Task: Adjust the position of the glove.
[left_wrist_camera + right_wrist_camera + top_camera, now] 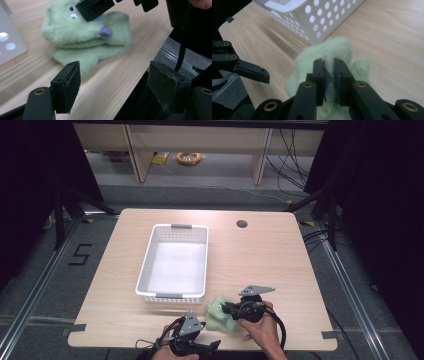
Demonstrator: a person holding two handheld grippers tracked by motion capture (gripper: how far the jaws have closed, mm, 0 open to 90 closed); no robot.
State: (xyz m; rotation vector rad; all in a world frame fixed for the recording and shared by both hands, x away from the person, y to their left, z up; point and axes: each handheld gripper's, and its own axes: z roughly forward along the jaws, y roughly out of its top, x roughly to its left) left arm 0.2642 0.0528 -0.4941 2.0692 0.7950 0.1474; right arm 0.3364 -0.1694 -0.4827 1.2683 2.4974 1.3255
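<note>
Two grippers low at table's near edge, right gripper (329, 68) pinching green plush toy (220, 311), left gripper (112, 85) spread wide, empty

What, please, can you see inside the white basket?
The basket looks empty: bare white floor, nothing lying in it. Its near wall hides a strip of floor. The green toy lies outside, on the table.

A black "5" (80, 255) marks the floor.

Wooden table (280, 260) with basket (173, 261), green plush (218, 312)
</note>
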